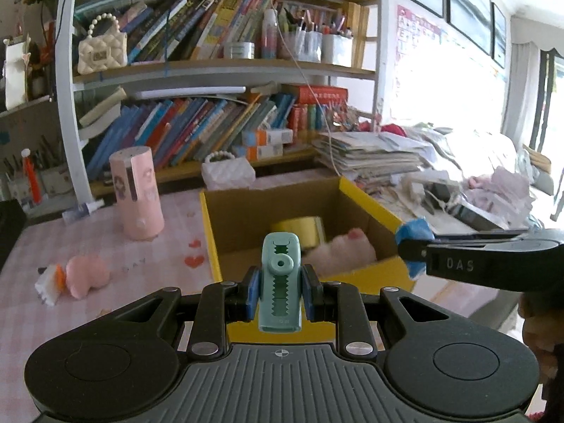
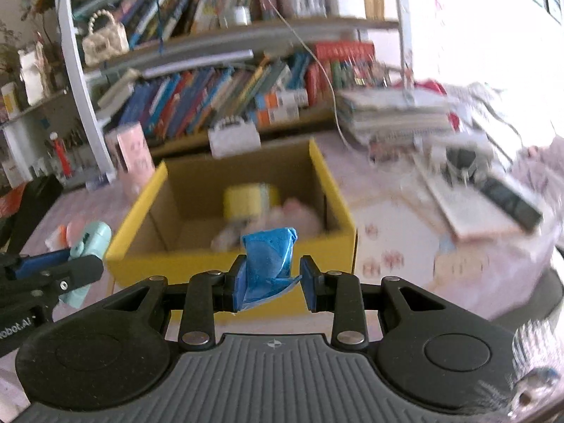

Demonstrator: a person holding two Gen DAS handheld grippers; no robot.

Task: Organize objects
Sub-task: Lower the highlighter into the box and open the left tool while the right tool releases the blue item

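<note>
My left gripper (image 1: 280, 289) is shut on a mint-green toothed plastic item (image 1: 280, 268), held upright between the blue pads just before the near wall of a yellow cardboard box (image 1: 366, 204). Inside the box lie a yellow tape roll (image 1: 303, 227) and a pink plush (image 1: 342, 250). My right gripper (image 2: 271, 282) is shut on a crumpled blue wad (image 2: 271, 257), close to the box's front wall (image 2: 197, 264). In the left wrist view the right gripper (image 1: 410, 246) reaches in from the right at the box's right corner. The left gripper (image 2: 79, 261) shows at the left of the right wrist view.
On the pink checked cloth left of the box stand a pink cylinder (image 1: 137, 194) and a pink toy with a white and orange end (image 1: 84, 275). A white quilted purse (image 1: 227, 172) sits behind the box. Stacked papers (image 1: 370, 151) and clutter fill the right; bookshelves rise behind.
</note>
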